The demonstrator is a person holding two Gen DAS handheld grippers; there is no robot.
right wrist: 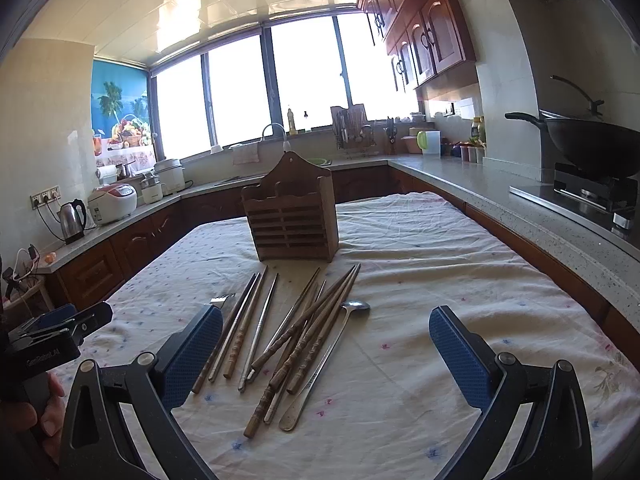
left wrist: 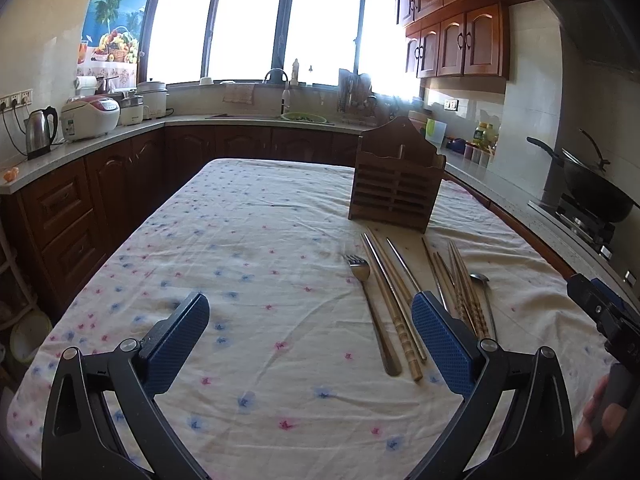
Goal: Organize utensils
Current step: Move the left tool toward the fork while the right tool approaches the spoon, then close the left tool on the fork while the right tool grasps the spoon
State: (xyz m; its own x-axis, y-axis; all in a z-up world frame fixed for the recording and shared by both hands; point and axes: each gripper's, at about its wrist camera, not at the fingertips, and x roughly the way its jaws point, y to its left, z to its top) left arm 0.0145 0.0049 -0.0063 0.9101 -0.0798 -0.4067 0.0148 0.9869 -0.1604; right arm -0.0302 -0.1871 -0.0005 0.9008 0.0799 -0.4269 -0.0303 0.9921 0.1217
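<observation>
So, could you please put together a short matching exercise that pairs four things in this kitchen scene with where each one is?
Things:
1. fork
2. spoon
3. wooden holder
4. wok

Places:
A. on the stove by the right-hand counter
B. upright on the tablecloth, beyond the utensils
C. at the left end of the utensil row
D. at the right end of the utensil row

Pairs: 1-C, 2-D, 3-B, 4-A

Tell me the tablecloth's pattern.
The tablecloth is cream with small pink and blue flowers, clearest in the left wrist view.
</observation>
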